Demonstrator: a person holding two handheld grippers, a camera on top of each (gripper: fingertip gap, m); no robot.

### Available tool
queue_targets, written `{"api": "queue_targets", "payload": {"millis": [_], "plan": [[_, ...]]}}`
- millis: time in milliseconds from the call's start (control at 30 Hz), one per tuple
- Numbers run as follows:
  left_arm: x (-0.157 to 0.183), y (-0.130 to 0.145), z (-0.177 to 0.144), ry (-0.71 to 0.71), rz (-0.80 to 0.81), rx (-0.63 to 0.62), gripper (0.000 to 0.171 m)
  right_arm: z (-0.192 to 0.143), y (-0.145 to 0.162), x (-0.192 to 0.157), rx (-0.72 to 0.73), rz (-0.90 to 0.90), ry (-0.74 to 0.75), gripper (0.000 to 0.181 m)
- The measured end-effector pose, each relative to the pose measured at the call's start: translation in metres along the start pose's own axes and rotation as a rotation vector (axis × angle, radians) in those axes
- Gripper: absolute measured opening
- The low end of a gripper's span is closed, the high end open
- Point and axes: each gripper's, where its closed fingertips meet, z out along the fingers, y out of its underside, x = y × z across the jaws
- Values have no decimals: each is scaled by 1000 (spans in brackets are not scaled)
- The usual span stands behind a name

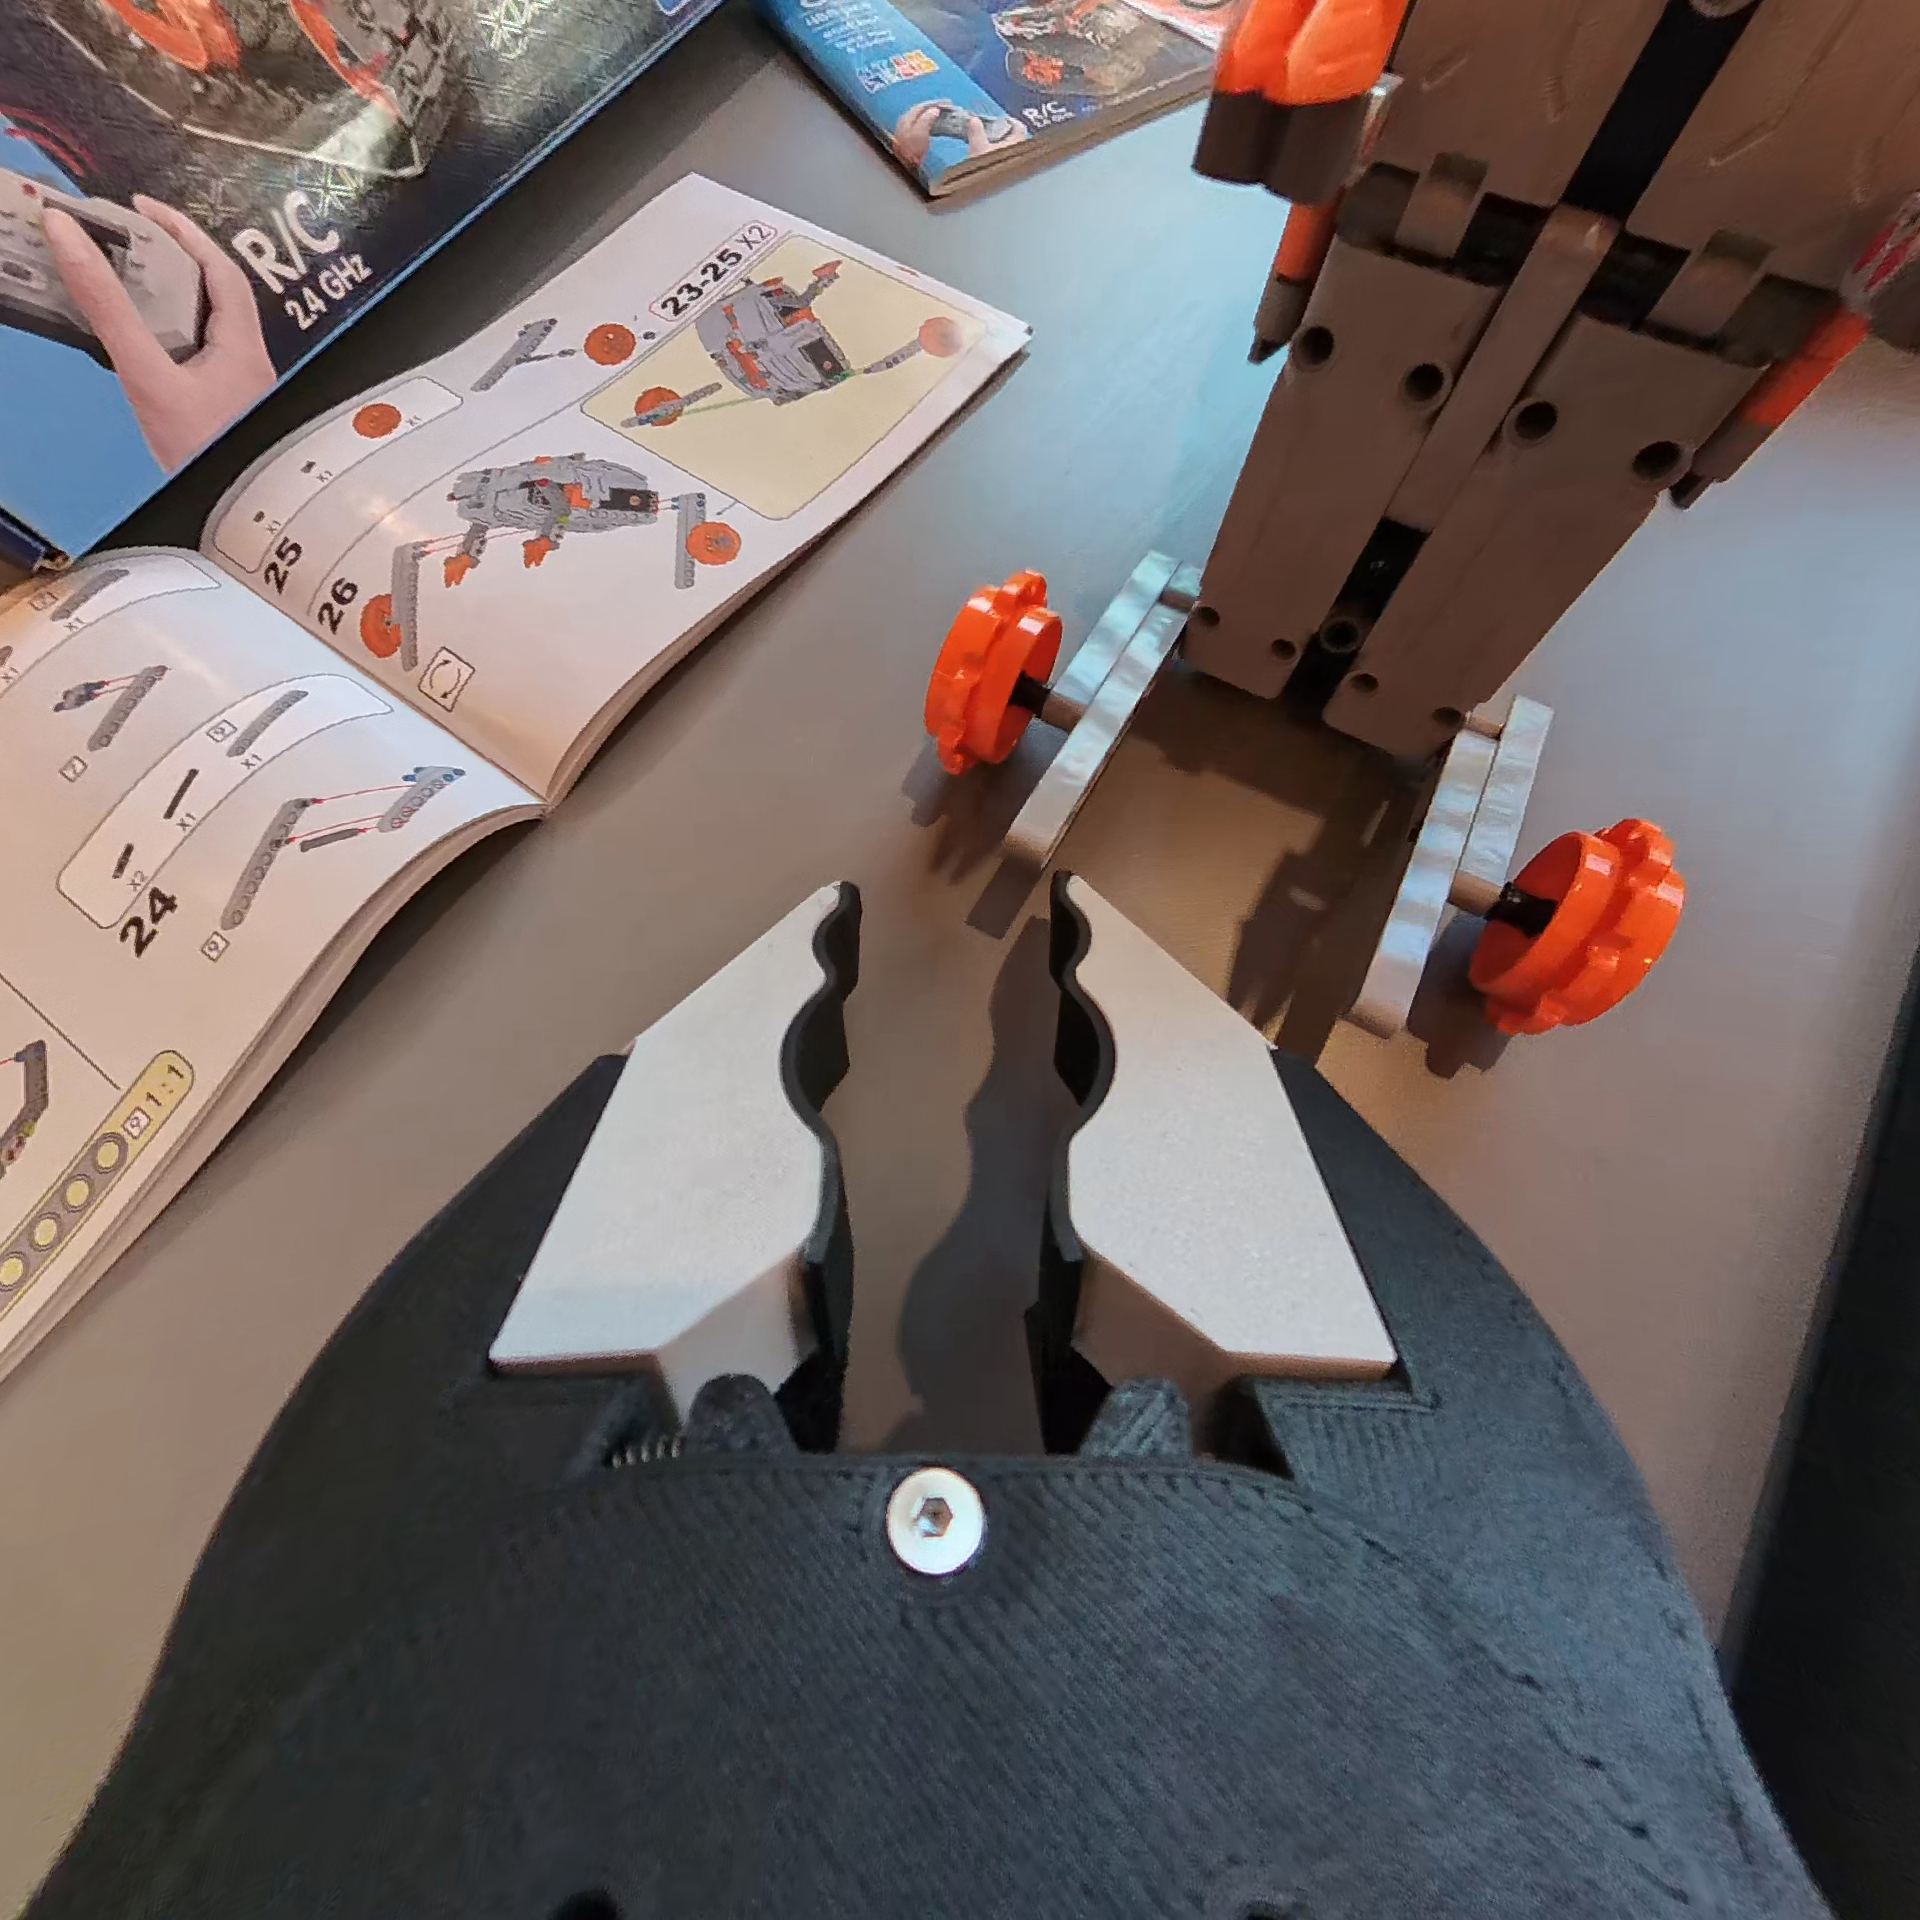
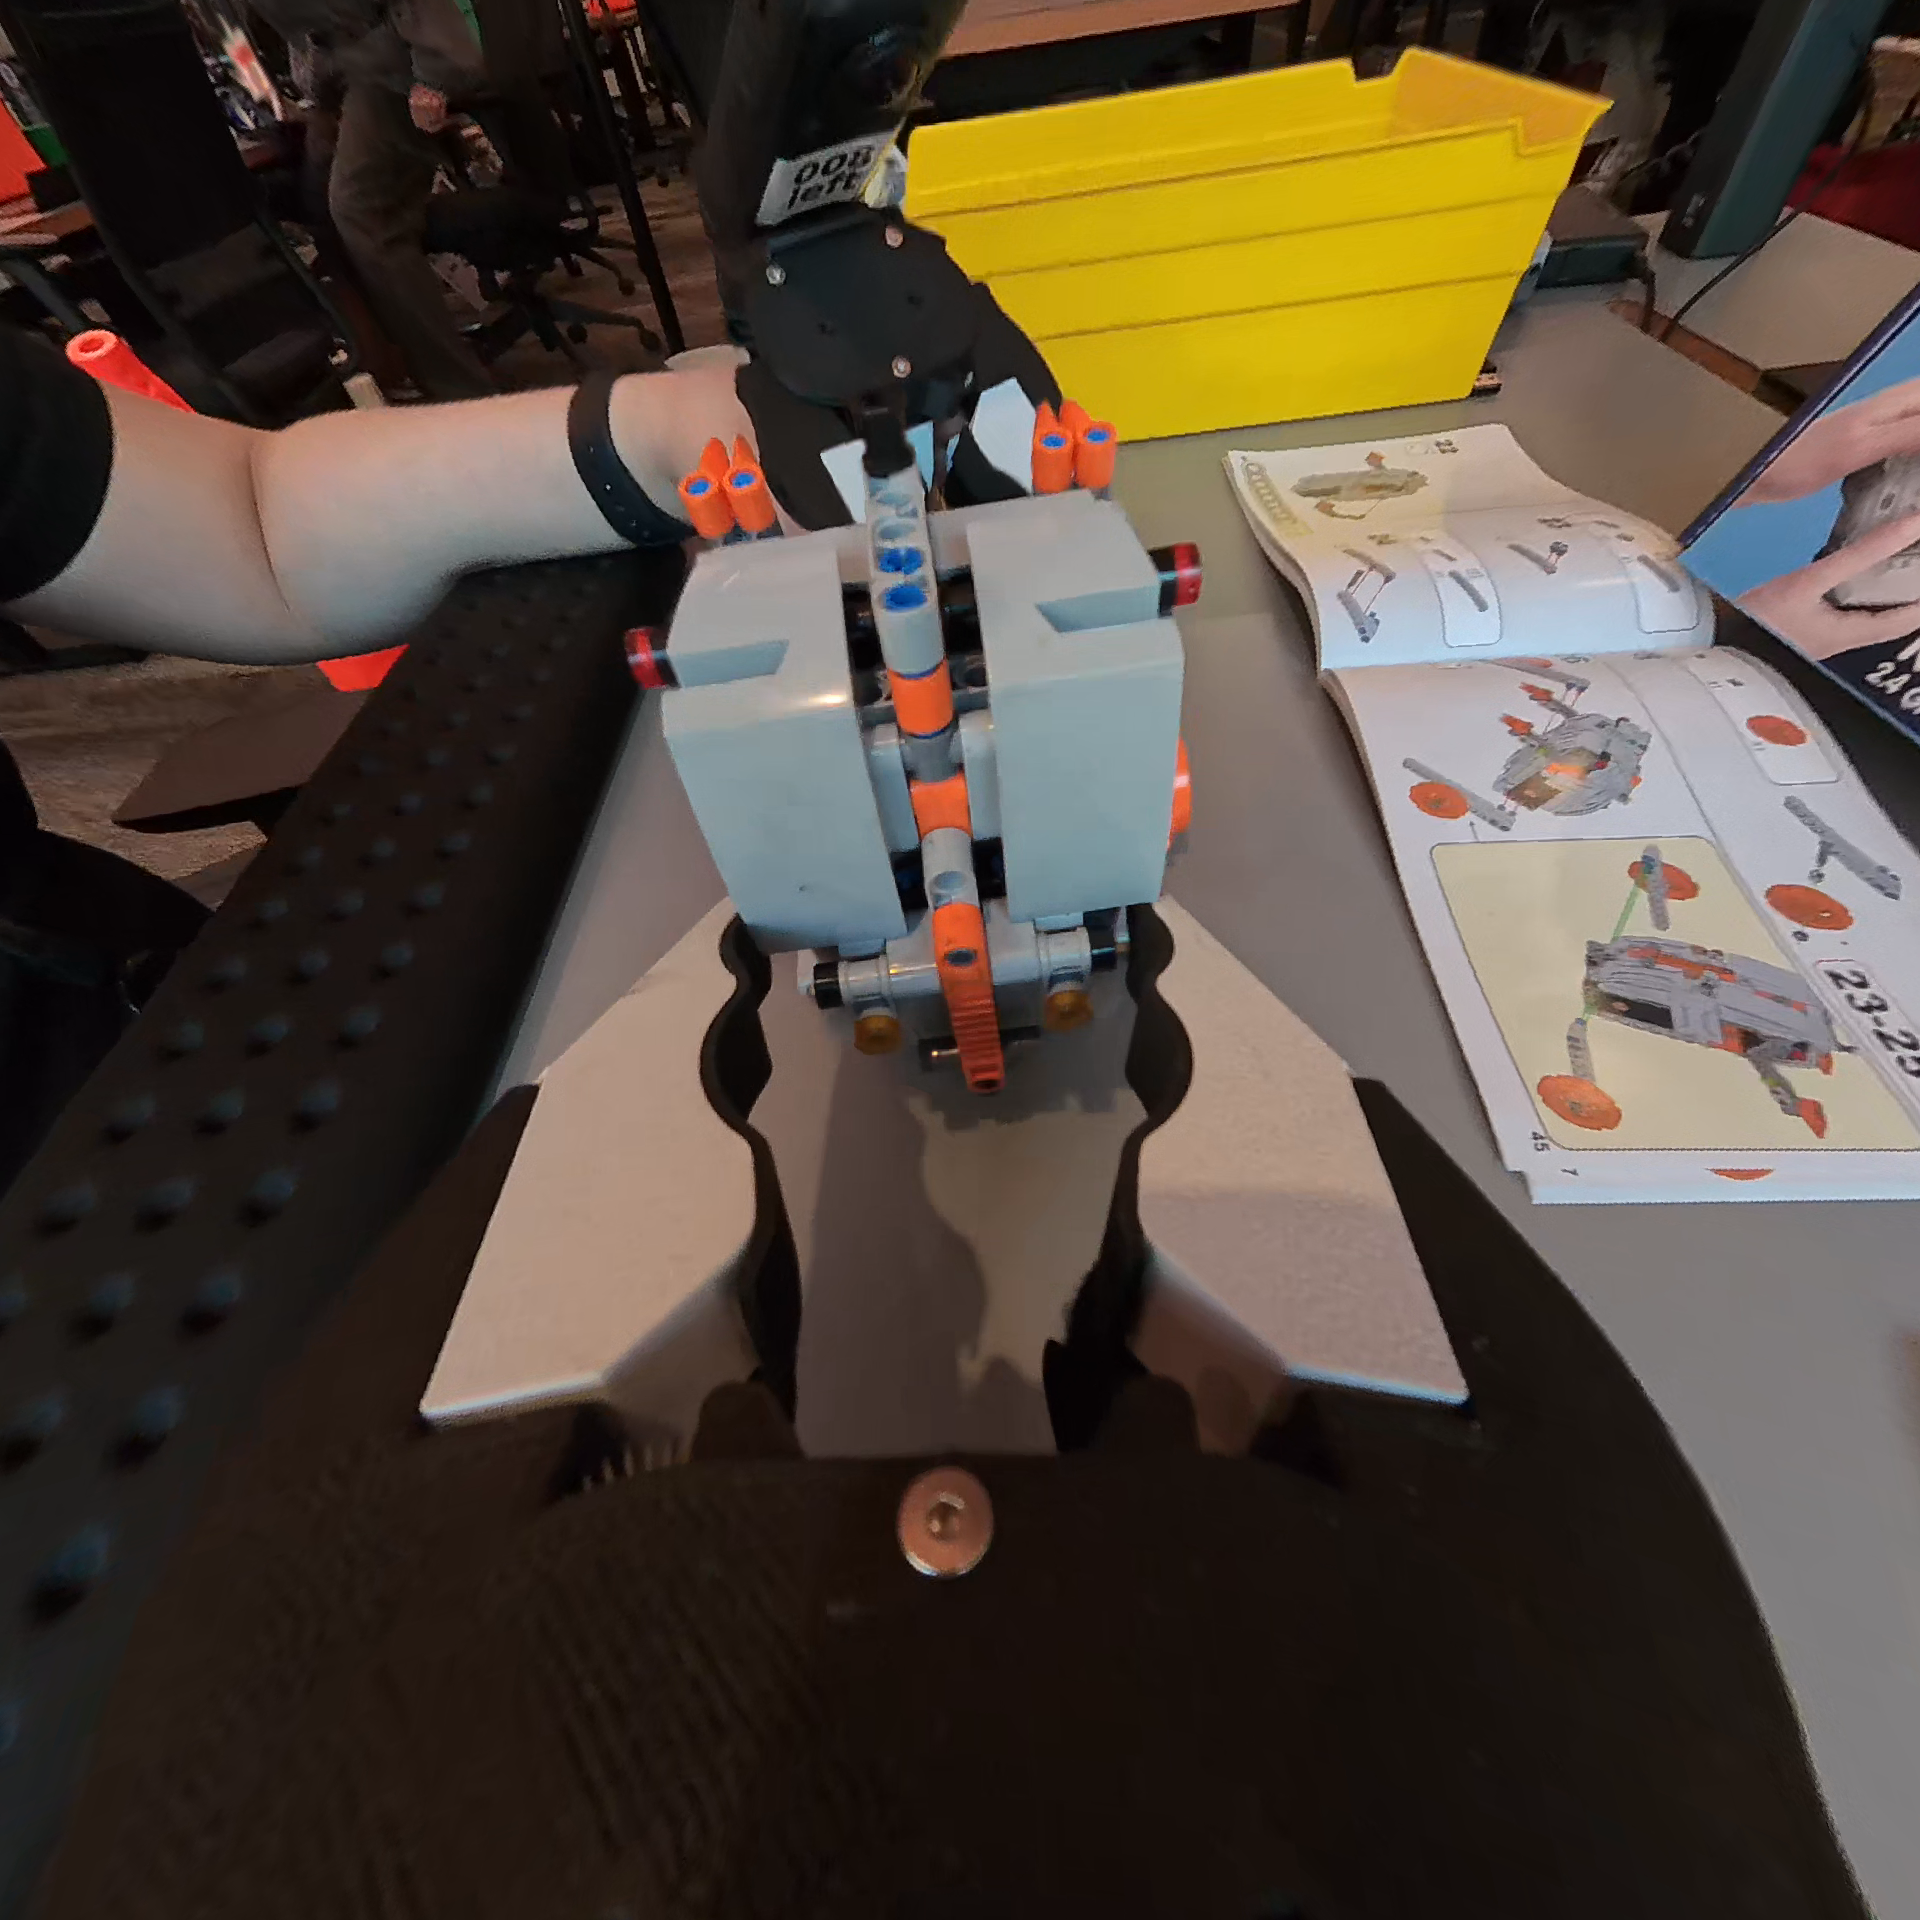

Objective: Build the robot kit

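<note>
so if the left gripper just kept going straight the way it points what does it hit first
Probably the grey beam carrying the orange wheel on the grey and orange brick model. It lies just beyond the open left gripper, slightly right of the gap. Depth is unclear, so the gripper might meet the grey table first.

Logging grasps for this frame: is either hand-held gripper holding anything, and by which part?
The left hand-held gripper is open and empty. The right hand-held gripper straddles the brick model at its near end; whether it clamps cannot be told.
</note>
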Motion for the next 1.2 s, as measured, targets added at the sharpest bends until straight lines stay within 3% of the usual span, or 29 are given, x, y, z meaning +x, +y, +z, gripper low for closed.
{"api": "queue_targets", "payload": {"millis": [367, 633, 1200], "plan": [[1, -3, -3, 25, -11, 17, 33, 1, -24, -1, 10, -25, 66, 67], [0, -2, -4, 26, -8, 12, 33, 10, -29, -3, -7, -28, 89, 67], [-8, 12, -3, -1, -19, -41, 32, -5, -27, 5, -8, 23, 81, 67]]}}
